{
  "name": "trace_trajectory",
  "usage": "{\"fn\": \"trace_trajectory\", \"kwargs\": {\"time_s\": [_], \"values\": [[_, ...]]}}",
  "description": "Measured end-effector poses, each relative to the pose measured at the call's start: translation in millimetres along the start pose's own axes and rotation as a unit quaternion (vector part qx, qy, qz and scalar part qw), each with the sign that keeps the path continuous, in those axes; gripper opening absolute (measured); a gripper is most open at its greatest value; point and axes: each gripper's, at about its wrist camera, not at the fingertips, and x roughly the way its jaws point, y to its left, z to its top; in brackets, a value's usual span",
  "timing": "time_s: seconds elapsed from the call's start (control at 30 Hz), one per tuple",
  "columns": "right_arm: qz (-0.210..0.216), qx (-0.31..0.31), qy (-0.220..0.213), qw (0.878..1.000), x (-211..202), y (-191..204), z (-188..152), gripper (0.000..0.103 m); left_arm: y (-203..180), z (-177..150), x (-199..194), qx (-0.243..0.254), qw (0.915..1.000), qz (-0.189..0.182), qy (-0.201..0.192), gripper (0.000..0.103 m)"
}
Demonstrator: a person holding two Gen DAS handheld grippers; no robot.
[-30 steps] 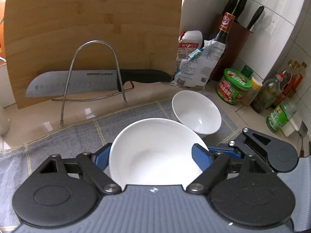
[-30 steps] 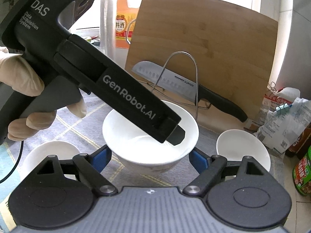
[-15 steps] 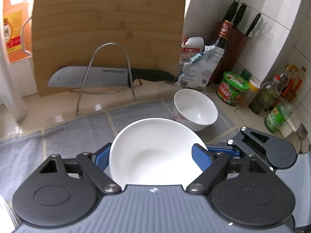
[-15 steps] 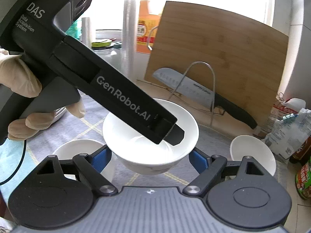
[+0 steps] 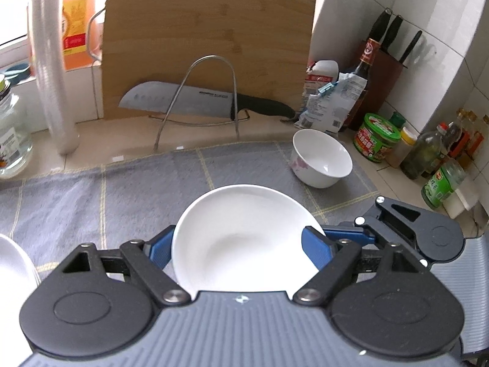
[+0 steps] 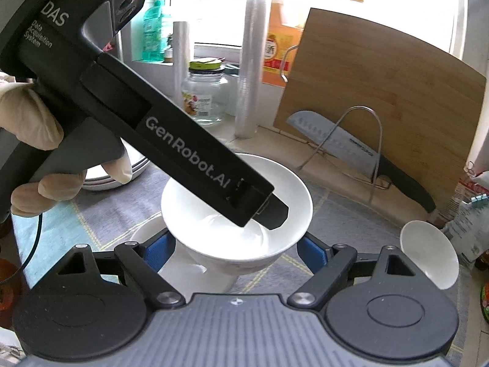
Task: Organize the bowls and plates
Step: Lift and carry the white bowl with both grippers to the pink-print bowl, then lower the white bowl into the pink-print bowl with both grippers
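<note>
The white bowl (image 5: 244, 238) hung above the grey mat (image 5: 91, 202), nearer the camera than the cutting board (image 5: 207, 42). The left claw (image 5: 241, 244) was clenched on its rim. The right claw (image 6: 235, 249) flanked the bowl, and I cannot tell whether it gripped. A smaller bowl (image 5: 321, 159) sat on the mat, right of the board.

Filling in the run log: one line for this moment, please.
left gripper: shut on white bowl | right gripper: flanks same bowl, contact unclear | below: second bowl on grey mat
</note>
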Motion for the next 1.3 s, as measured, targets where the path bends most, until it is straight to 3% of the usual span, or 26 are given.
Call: {"fn": "trace_trajectory", "kwargs": {"time_s": [1.3], "values": [[0.057, -0.027, 0.041, 0.997, 7.7, 22.9, -8.0, 0.090, 18.5, -42.6, -8.6, -0.050, 0.9984, 0.011, 0.022, 0.085]]}}
